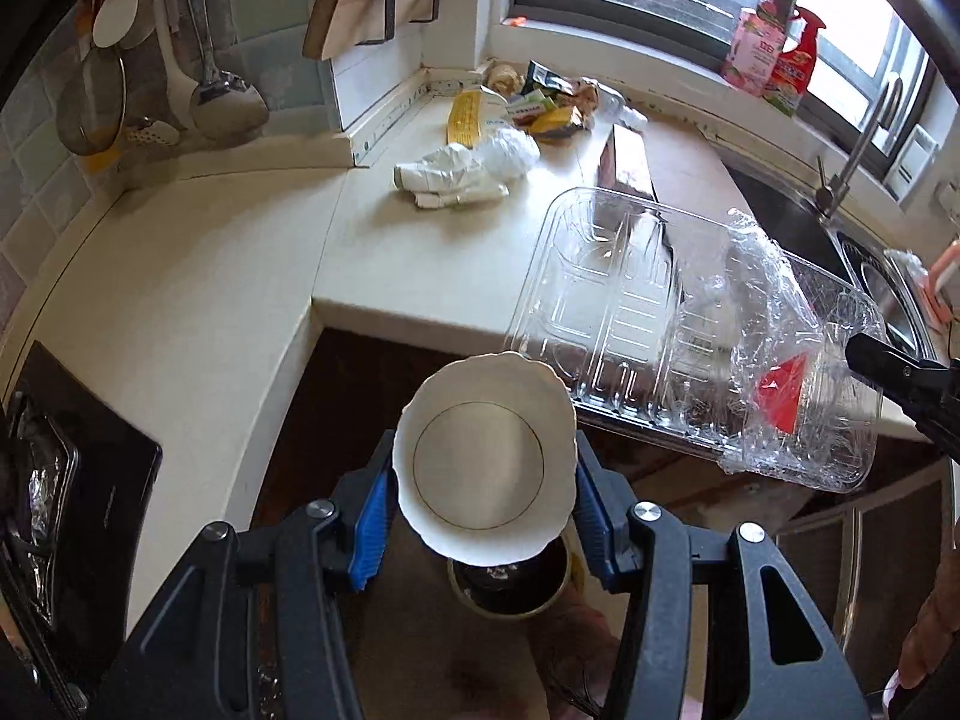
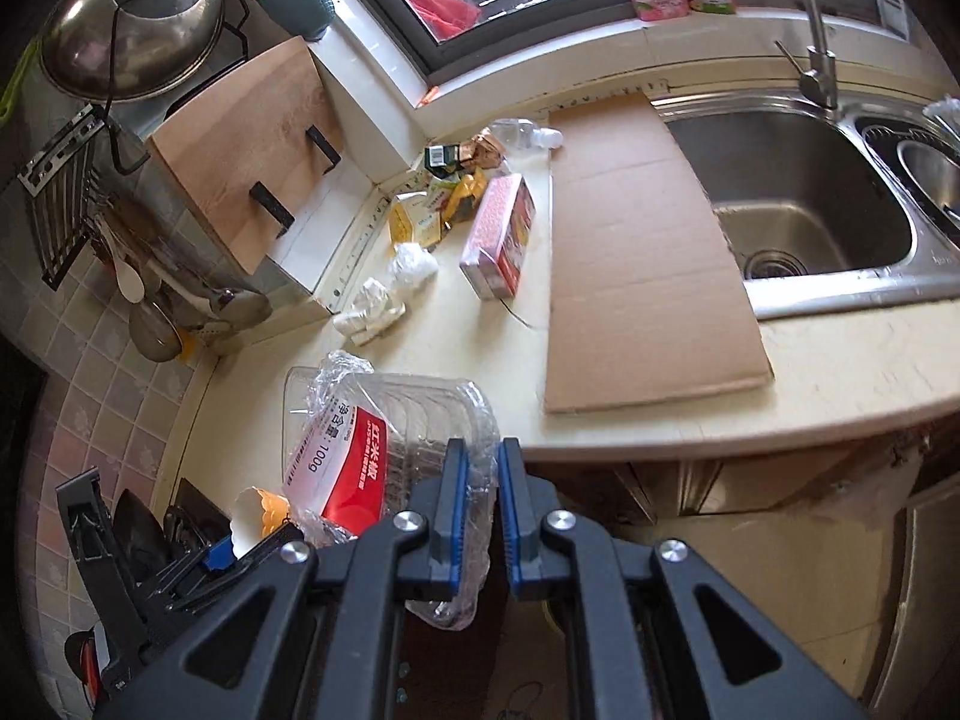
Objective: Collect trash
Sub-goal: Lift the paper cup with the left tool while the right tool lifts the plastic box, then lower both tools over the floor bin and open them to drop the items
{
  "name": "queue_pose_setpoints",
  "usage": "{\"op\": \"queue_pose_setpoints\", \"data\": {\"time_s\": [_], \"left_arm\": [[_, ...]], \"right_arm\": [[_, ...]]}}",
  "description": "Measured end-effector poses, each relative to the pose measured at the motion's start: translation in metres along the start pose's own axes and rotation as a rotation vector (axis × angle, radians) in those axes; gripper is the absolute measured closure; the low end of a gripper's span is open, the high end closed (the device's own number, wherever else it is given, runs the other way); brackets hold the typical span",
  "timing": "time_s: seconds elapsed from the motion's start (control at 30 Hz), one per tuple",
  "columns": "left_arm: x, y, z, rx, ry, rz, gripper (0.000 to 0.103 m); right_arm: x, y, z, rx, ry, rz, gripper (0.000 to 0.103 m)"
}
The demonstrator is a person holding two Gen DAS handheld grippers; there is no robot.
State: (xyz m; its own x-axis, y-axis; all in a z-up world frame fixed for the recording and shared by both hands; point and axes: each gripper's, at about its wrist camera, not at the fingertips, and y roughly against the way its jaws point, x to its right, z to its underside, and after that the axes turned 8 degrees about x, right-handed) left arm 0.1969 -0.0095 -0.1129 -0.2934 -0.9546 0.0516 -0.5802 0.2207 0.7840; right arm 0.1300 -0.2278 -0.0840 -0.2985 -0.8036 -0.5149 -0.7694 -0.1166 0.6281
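Observation:
My left gripper [image 1: 485, 468] is shut on a white scalloped paper dish [image 1: 480, 480], its blue pads pressing on both sides of the rim. The dish hangs off the counter's front edge, above a dark round container [image 1: 510, 591]. My right gripper [image 2: 477, 468] is shut on the rim of a clear plastic tray [image 2: 396, 420] wrapped in crinkled film with a red label. In the left wrist view that tray [image 1: 660, 324] juts over the counter edge, with the right gripper [image 1: 900, 372] at its right end. Crumpled white tissues [image 2: 384, 294] and wrappers [image 2: 462, 180] lie in the counter's corner.
A red box [image 2: 501, 234] and a flat cardboard sheet [image 2: 648, 252] lie on the counter beside the steel sink [image 2: 798, 192] with its tap. A cutting board [image 2: 252, 138] leans at the back. A stove [image 1: 72, 468] is at the left, and cupboard fronts run below.

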Motion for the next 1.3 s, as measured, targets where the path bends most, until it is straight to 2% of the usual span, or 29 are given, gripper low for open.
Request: {"op": "queue_pose_setpoints", "data": {"time_s": [0.2, 0.4, 0.53, 0.67, 0.8, 0.9, 1.13, 1.3], "left_arm": [[-0.004, 0.000, 0.060, -0.078, -0.044, 0.070, 0.052], [0.003, -0.011, 0.094, -0.127, -0.051, 0.151, 0.052], [0.011, -0.032, 0.113, -0.169, -0.061, 0.173, 0.052], [0.021, -0.071, 0.134, -0.218, -0.110, 0.192, 0.052], [0.031, -0.124, 0.165, -0.278, -0.227, 0.174, 0.052], [0.029, -0.170, 0.190, -0.343, -0.259, 0.153, 0.052], [0.021, -0.280, 0.241, -0.458, -0.231, 0.094, 0.052], [0.018, -0.332, 0.264, -0.519, -0.190, 0.076, 0.049]], "right_arm": [[0.010, 0.020, 0.067, -0.045, -0.026, 0.109, 0.093], [0.028, 0.017, 0.119, -0.124, -0.041, 0.233, 0.093], [0.033, 0.007, 0.139, -0.156, -0.012, 0.292, 0.093], [0.040, -0.016, 0.157, -0.165, 0.051, 0.401, 0.093], [0.053, -0.057, 0.179, -0.190, 0.091, 0.468, 0.093], [0.070, -0.096, 0.199, -0.216, 0.118, 0.519, 0.093], [0.109, -0.203, 0.248, -0.309, 0.168, 0.627, 0.093], [0.123, -0.255, 0.269, -0.363, 0.210, 0.689, 0.091]]}}
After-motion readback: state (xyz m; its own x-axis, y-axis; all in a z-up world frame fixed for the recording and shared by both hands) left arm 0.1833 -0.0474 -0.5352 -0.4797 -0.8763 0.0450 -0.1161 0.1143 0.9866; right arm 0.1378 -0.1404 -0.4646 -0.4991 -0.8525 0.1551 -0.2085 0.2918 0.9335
